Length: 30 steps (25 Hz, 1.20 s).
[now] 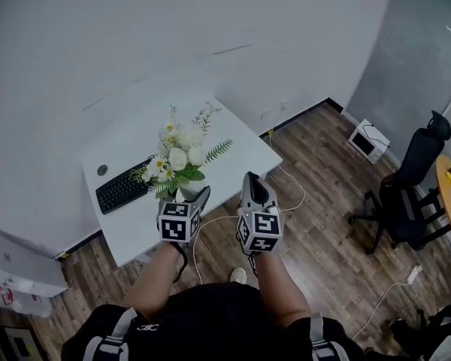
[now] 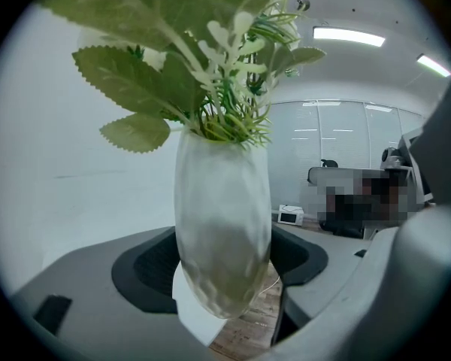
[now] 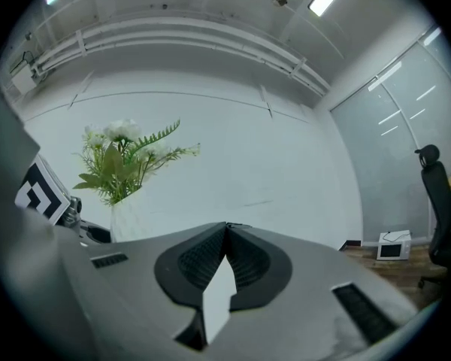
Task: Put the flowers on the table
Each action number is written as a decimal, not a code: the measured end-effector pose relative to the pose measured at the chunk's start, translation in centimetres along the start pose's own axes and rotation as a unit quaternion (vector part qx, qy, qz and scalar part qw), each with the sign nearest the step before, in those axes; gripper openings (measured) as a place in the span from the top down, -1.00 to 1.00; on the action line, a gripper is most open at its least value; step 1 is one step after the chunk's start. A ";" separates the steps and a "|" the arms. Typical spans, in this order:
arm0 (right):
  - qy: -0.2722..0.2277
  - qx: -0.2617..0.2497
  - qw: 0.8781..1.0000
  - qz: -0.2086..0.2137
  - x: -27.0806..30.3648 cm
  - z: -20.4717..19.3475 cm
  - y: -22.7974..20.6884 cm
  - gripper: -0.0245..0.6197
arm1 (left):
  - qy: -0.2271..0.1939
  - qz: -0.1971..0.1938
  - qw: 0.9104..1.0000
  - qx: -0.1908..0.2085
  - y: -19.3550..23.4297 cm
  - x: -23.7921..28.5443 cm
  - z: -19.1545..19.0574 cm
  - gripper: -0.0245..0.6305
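Left gripper clamps frosted white vase of white flowers upright by its belly, presumably to land it base-first by the near edge of the white table; right gripper closed, empty.

A plain pale wall fills the space ahead of the left tool and the right tool. Below and just ahead of them, a white tabletop stands against that wall. Wood-plank floor spreads to the right of the right tool. A black office chair stands well off on that side, and a small white box sits by the grey side wall. Strip lights shine on the ceiling.
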State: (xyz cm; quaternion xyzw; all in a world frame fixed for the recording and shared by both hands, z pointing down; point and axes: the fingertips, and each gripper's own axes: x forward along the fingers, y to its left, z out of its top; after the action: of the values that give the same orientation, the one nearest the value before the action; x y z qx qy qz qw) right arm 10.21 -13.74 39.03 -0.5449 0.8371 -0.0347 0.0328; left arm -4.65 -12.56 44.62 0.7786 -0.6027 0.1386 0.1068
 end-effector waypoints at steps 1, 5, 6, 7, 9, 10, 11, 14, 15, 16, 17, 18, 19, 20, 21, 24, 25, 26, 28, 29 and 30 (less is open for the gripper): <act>0.001 0.001 1.000 0.005 1.1 0.1 -1.1 0.91 | 0.002 0.004 1.000 -0.002 -0.3 1.4 0.5 -0.22; 0.009 0.005 1.000 0.023 5.1 0.1 -4.9 0.91 | 0.009 0.018 1.000 -0.008 -1.1 6.5 2.0 -0.22; 0.012 0.005 1.000 0.027 6.0 0.1 -5.7 0.91 | 0.011 0.021 1.000 -0.011 -1.3 7.4 2.2 -0.22; 0.014 0.006 0.999 0.031 6.7 0.0 -6.4 0.91 | 0.012 0.023 1.000 -0.017 -1.4 8.2 2.4 -0.22; 0.018 0.008 0.999 0.036 8.2 -0.1 -7.4 0.91 | 0.012 0.021 0.999 -0.035 -1.4 9.7 2.7 -0.22; 0.019 0.008 0.999 0.037 8.9 -0.2 -7.8 0.91 | 0.013 0.020 0.999 -0.043 -1.3 10.4 2.9 -0.22; 0.020 0.009 0.999 0.039 9.5 -0.3 -8.0 0.91 | 0.014 0.021 0.999 -0.049 -1.0 11.0 3.0 -0.22; 0.026 0.011 0.999 0.041 11.5 -0.9 -8.2 0.91 | 0.021 0.029 0.998 -0.050 0.5 12.8 2.8 -0.22; 0.029 0.012 0.999 0.041 12.2 -1.1 -8.2 0.91 | 0.023 0.031 0.998 -0.050 1.1 13.4 2.7 -0.22; 0.031 0.013 0.999 0.040 12.9 -1.4 -8.2 0.91 | 0.026 0.031 0.998 -0.050 1.6 14.0 2.6 -0.22; 0.033 0.012 0.999 0.039 13.7 -1.7 -8.2 0.91 | 0.027 0.031 0.998 -0.051 2.3 14.8 2.5 -0.22; 0.034 0.011 0.999 0.038 14.5 -1.9 -8.1 0.91 | 0.028 0.029 0.998 -0.051 3.0 15.7 2.4 -0.22; 0.034 0.008 0.999 0.036 15.4 -2.2 -8.1 0.91 | 0.028 0.027 0.998 -0.049 3.7 16.8 2.4 -0.22; 0.034 0.007 0.999 0.033 16.3 -2.5 -8.2 0.91 | 0.029 0.023 0.998 -0.047 4.3 17.9 2.5 -0.22; 0.036 0.006 0.999 0.029 17.3 -2.9 -8.4 0.91 | 0.029 0.019 0.998 -0.044 5.0 19.1 2.6 -0.22; 0.044 0.008 0.999 0.017 20.5 -3.6 -9.0 0.91 | 0.031 0.008 0.999 -0.038 7.2 22.9 3.3 -0.22; 0.046 0.006 0.999 0.014 21.7 -3.7 -9.1 0.91 | 0.032 0.005 0.999 -0.037 8.1 24.2 3.6 -0.22; 0.048 0.004 0.999 0.012 22.9 -3.7 -9.1 0.91 | 0.032 0.002 0.999 -0.036 9.0 25.5 3.8 -0.22; 0.049 0.003 0.999 0.006 25.3 -3.9 -9.3 0.91 | 0.031 -0.002 0.999 -0.033 11.0 28.2 4.3 -0.22; 0.050 0.002 0.999 0.003 26.5 -3.9 -9.5 0.91 | 0.030 -0.004 0.999 -0.032 11.9 29.6 4.6 -0.22; 0.051 0.001 0.999 0.001 27.7 -3.9 -9.8 0.91 | 0.029 -0.005 0.999 -0.031 12.8 31.2 5.0 -0.22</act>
State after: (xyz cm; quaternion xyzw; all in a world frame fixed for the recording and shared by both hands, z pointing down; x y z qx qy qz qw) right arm 7.56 -42.96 43.34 -0.5415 0.8383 -0.0631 -0.0097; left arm -9.23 -45.81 50.65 0.7737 -0.5991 0.1420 0.1495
